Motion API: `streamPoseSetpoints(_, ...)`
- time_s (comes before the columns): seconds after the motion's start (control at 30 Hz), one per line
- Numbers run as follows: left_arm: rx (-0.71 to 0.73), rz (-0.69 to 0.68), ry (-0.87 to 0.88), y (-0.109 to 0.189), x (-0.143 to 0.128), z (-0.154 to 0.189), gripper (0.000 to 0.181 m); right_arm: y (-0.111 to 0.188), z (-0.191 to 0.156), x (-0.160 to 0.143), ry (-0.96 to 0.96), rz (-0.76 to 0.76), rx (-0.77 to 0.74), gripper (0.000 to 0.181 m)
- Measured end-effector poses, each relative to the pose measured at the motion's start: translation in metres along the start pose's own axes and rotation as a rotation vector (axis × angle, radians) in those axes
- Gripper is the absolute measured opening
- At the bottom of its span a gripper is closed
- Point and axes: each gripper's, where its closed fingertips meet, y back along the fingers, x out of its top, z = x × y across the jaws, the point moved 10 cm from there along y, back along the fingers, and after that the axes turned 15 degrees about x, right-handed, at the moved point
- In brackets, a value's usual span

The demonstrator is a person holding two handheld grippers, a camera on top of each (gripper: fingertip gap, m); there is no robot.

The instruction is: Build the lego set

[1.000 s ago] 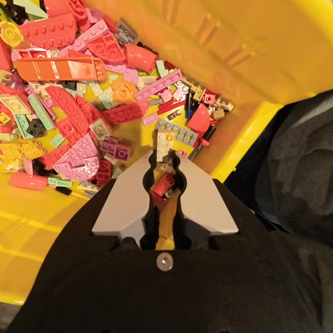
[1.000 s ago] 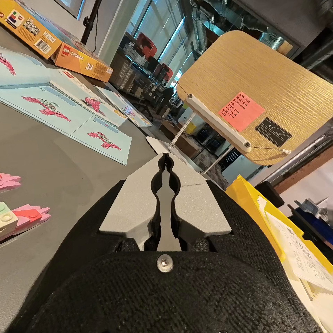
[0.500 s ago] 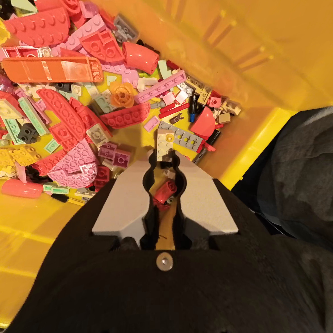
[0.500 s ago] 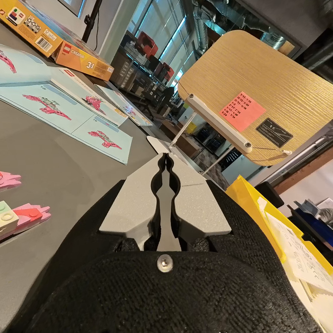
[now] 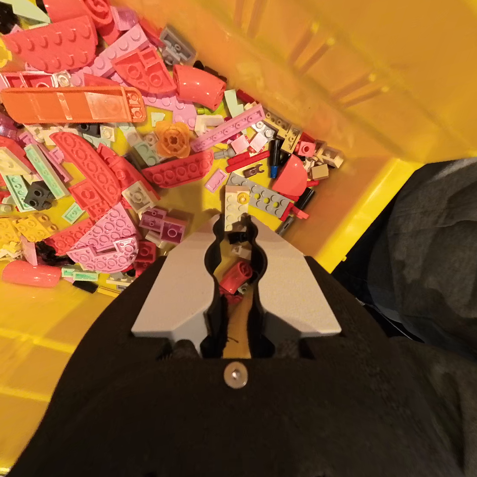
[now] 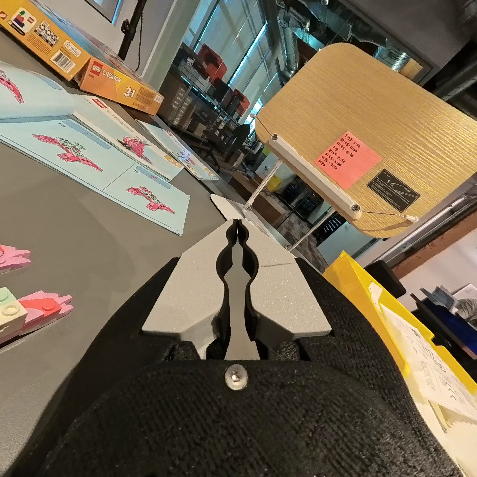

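Left tool (image 5: 234, 219) gripping cream plate (image 5: 235, 206) over yellow bin (image 5: 335, 77) of bricks, right tool (image 6: 237, 224) closed, empty, above grey tabletop (image 6: 77, 253), printed orange box (image 6: 85, 59), instr. booklets (image 6: 103, 165), handwritten pink note (image 6: 347, 159).

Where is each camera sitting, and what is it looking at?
Left wrist view: sits on the left claw, looking down into the yellow bin of bricks; its tips close on a cream plate.
Right wrist view: sits on the right claw, shut, empty, looking across the grey table at the instruction booklet.
Shared: the yellow bin's rim, probably the same bin.
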Motion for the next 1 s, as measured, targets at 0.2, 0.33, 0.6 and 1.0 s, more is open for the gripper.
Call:
streamPoseSetpoints(0.2,-0.020,0.003,0.024,-0.001,0.000,0.002,0.017,0.000,0.000,0.000,0.000,0.001,0.000,0.000)
streamPoseSetpoints(0.33,-0.015,0.004,0.030,0.000,-0.001,0.003,0.024,0.000,0.000,0.000,0.000,0.001,0.000,0.000)
streamPoseSetpoints(0.6,0.056,0.196,0.167,0.047,-0.011,-0.031,0.040,0.001,0.000,0.000,-0.004,0.003,-0.003,0.000)
streamPoseSetpoints(1.0,0.153,0.134,0.463,0.057,0.017,-0.138,0.035,-0.001,0.003,-0.002,-0.003,-0.007,-0.021,0.000)
